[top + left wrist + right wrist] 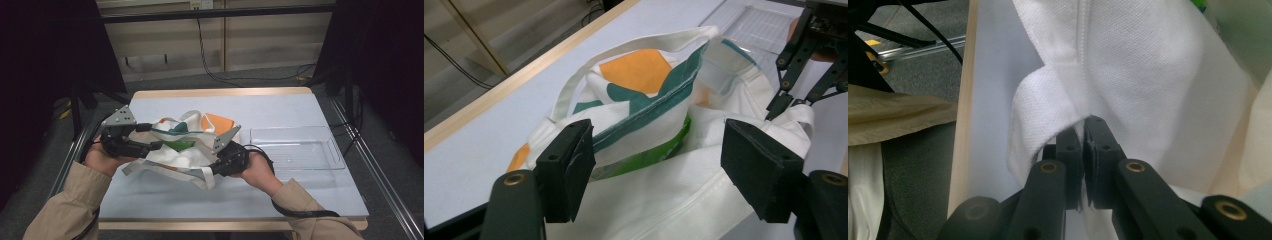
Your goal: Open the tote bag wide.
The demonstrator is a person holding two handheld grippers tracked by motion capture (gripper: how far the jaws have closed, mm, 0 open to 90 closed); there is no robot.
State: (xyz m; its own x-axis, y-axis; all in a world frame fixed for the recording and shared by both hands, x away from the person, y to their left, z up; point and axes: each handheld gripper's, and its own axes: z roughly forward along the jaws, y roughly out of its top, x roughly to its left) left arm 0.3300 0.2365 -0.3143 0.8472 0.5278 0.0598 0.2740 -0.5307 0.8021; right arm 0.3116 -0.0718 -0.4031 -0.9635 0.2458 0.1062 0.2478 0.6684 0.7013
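- White cloth bag [182,150] with orange and green patches lies crumpled on the pale desk [280,107], left of the middle, between both hands.
- Left gripper [150,146] is at the bag's left side; in the left gripper view its fingers [569,167] stand wide apart, with the bag's open mouth between them, and they press on nothing.
- Right gripper [216,167] is at the near right edge of the bag; in the right gripper view its fingers [1098,150] are closed tight on a white fold of the bag.
- Clear plastic tray [300,147] sits on the desk to the right of the bag, just beside the right hand.
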